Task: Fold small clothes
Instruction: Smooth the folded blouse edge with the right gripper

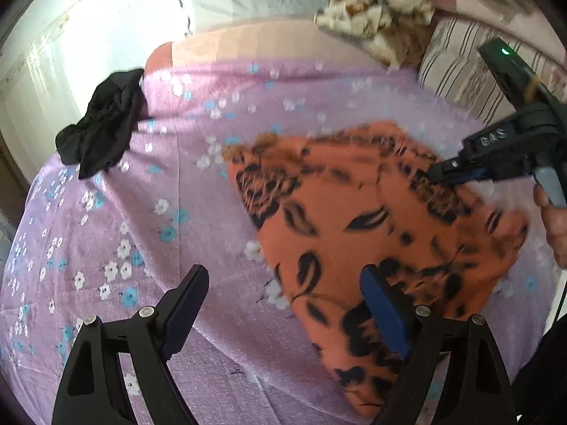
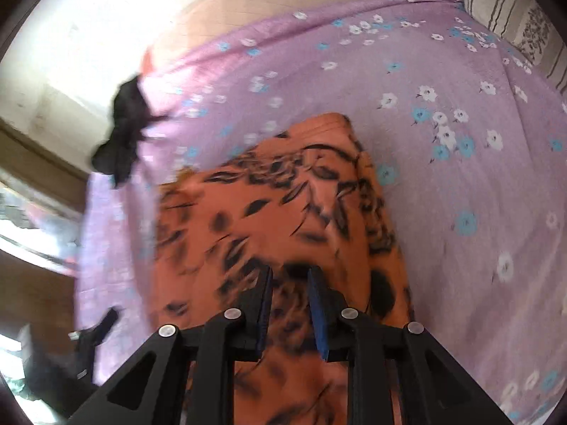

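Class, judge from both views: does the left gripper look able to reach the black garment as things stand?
Probably yes. The left gripper is open and holds nothing, and only bare floral sheet lies between it and the black garment at the bed's edge.

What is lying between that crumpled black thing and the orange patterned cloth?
Nothing but the purple flowered bedsheet. Both wrist views show bare sheet between the black garment and the orange cloth.

R gripper low over orange black-leaf-print garment; jaws narrowly apart w/ cloth bunched between blue pads, grip unclear due to blur; garment lies on lilac floral bedsheet; crumpled black garment at sheet's L edge, well apart; striped pillow top R.
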`<state>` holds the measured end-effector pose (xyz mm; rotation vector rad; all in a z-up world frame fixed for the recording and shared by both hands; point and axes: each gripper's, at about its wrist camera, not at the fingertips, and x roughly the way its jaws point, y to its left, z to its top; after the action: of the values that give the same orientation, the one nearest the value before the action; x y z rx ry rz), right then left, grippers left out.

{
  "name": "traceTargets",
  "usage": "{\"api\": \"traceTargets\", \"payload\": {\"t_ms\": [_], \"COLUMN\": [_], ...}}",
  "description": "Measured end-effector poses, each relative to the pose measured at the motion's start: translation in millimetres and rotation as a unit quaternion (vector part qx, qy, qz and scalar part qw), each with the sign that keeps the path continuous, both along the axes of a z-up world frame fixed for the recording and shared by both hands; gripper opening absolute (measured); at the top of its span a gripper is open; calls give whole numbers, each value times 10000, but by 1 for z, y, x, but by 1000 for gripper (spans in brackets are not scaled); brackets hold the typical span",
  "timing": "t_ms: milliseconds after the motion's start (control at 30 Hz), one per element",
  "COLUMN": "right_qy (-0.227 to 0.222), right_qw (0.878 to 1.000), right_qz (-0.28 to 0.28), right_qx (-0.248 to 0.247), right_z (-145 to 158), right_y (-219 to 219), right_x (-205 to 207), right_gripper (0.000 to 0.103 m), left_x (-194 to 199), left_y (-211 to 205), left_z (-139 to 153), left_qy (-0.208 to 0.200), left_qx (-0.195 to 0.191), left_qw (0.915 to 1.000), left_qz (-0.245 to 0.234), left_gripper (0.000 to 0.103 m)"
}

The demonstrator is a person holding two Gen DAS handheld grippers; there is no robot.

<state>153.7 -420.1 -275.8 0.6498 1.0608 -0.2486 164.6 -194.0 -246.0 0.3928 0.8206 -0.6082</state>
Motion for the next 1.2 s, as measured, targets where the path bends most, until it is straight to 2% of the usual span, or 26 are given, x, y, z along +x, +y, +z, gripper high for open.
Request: {"api": "traceTargets", "payload": {"t_ms": [67, 200, 400, 600, 767, 900, 1000, 1067, 1200], "right_qy": [54, -23, -173, -193, -610, -813, -666, -306, -306], "right_qw": [10000, 9999, 9994, 9995, 9975, 9964, 9973, 9990, 9989], "right_qz": [-63, -107, -144, -141, -20, 182, 289, 297, 288], "right_qx": [52, 109, 280, 184, 342, 140, 146, 147, 185], "right_z": [-6, -4, -6, 0, 15, 25, 16, -1, -2], "right_y": [-3, -5, -9, -5, 0, 14, 21, 24, 22], "right_x": [6, 6, -2, -2, -4, 2, 12, 20, 21], "right_gripper": [23, 23, 24, 23, 25, 25, 25, 25, 24], "left_x": [5, 9, 8, 8, 8, 8, 8, 8, 8], "left_y": [-3, -3, -4, -3, -4, -4, -3, -3, -4], "left_z": [-10, -7, -7, -8, -9, -9, -9, -9, -9], "left_qy": [177, 317, 249, 225, 219, 218, 218, 225, 229], "left_qx": [0, -101, -88, -92, -90, -90, -92, -92, -106], "left_qw": [9998, 9994, 9997, 9997, 9997, 9997, 9997, 9997, 9997], "left_qz": [-32, -3, 6, 4, -8, -9, -9, -8, 3], "left_gripper": [89, 90, 90, 90, 90, 90, 90, 90, 90]}}
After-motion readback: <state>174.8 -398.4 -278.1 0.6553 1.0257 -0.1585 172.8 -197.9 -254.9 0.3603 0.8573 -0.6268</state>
